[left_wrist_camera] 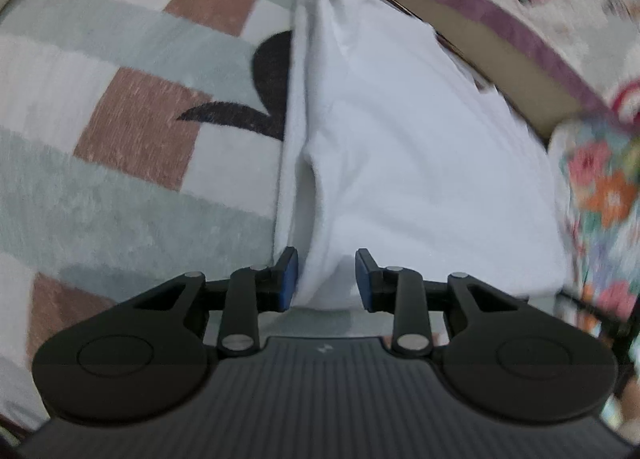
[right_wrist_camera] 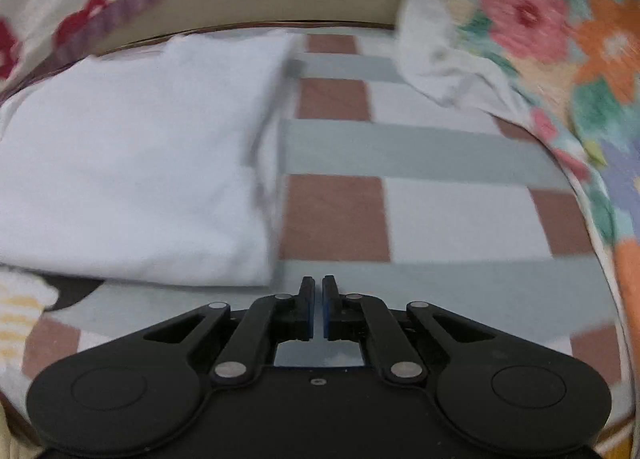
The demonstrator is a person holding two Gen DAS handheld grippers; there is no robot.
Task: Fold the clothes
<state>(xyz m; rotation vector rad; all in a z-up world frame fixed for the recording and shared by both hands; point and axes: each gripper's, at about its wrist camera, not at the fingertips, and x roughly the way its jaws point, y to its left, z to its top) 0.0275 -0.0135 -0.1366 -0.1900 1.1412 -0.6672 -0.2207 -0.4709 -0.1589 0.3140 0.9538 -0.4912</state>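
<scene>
The white garment (left_wrist_camera: 420, 163) lies folded on the checked rug (left_wrist_camera: 120, 163), beside the bed edge. The left gripper (left_wrist_camera: 326, 279) has its fingers apart around the near fold; the right gripper (right_wrist_camera: 318, 307) – fingers nearly together, empty – sits beside the garment.

Both wrist views look low and close across the white garment (left_wrist_camera: 420, 163) on the checked rug (right_wrist_camera: 420, 211).

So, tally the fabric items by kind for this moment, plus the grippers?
Folded white garment: 1
Checked rug: 1
Floral blanket: 1
Crumpled white cloth: 1
Grippers: 2, left gripper and right gripper
Total: 6
</scene>
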